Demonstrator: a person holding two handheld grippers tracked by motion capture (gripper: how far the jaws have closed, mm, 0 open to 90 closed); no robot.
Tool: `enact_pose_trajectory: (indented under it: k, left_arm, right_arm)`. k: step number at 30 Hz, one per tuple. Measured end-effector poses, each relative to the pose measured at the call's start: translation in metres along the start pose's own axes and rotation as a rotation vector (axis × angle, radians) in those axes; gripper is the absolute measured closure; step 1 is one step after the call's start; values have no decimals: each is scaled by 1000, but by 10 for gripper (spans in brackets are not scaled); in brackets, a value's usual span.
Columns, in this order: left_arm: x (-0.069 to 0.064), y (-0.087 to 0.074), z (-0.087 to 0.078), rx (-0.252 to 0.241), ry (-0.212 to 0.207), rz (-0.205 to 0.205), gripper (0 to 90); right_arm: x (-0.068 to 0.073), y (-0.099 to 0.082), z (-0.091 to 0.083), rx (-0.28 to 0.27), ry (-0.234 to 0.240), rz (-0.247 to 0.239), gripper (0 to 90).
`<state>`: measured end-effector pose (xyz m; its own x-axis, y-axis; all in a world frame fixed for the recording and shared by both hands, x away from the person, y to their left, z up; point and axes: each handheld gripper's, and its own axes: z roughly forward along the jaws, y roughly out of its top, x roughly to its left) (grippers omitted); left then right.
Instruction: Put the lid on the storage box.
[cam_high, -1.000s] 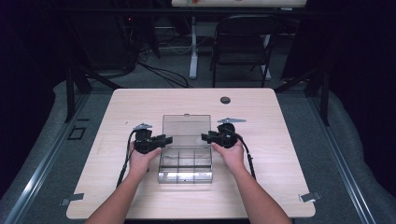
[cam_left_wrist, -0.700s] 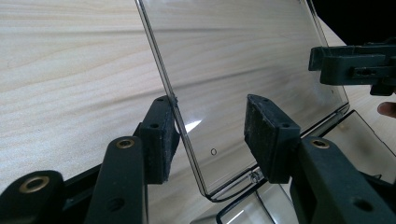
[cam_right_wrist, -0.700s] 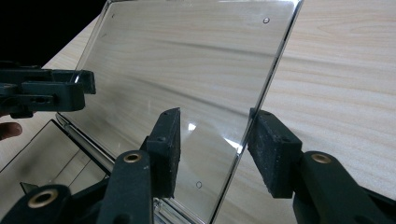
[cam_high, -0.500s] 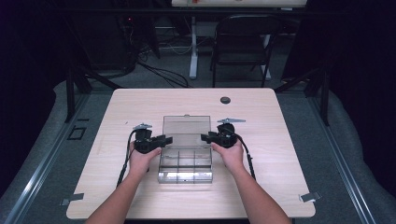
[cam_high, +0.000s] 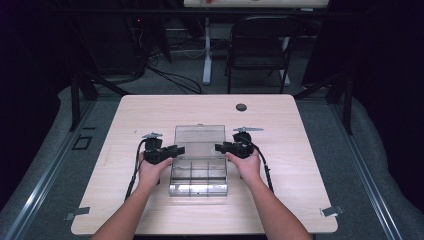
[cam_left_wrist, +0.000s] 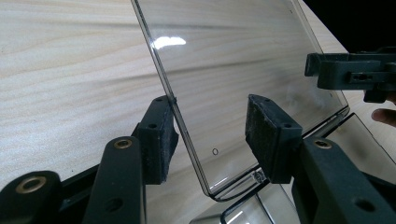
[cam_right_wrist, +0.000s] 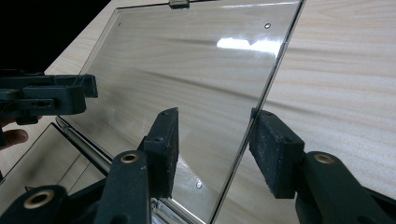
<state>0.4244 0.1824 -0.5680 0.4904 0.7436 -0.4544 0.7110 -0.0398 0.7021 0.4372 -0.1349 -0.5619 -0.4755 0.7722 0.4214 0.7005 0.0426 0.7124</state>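
Lying near the middle of the table (cam_high: 125, 200), a little toward its near edge, a clear compartment box (cam_high: 198, 176) rests with its lid (cam_high: 199, 141) swung back flat toward the far edge. On either side of it a hand holds a tool: the left tool (cam_high: 176, 149) comes in from the left edge's side, the right tool (cam_high: 220, 147) from the right edge's side, and both point inward at the lid, close to the hinge line. Each tool's jaws have just been opening and now stand spread, straddling a side edge of the lid. In the left gripper view the lid's edge (cam_left_wrist: 187, 135) runs just beside one pad (cam_left_wrist: 161, 140), perhaps brushing it, while the other pad stands clear; in the right gripper view the lid's edge (cam_right_wrist: 243, 144) sits similarly close to one pad (cam_right_wrist: 273, 149). Farther off, near the table's far edge, lies a small dark round object (cam_high: 241, 107).
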Motion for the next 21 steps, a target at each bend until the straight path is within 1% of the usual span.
enact_pose_trajectory:
  k: [1,4,11,14,16,17,19,21]
  left_arm:
    - [0,0,0,0,0,0,526]
    - [0,0,1,1,-6,-18,525]
    - [2,0,1,9,-12,-33,521]
    - [3,0,2,14,-11,-39,518]
    - [3,0,2,15,-9,-41,515]
    - [3,0,2,16,-10,-43,515]
    - [3,0,2,19,-8,-48,513]
    - [3,0,2,21,-7,-54,512]
  right_arm:
    - [0,0,0,0,0,0,530]
    - [-1,0,1,3,3,16,530]
    - [-2,-1,2,12,6,38,528]
    - [-3,-1,2,20,8,54,526]
    - [-3,-1,3,14,8,67,525]
    - [-3,-1,3,21,8,62,524]
    - [-3,-1,3,24,8,65,522]
    - [-4,-1,3,28,5,77,522]
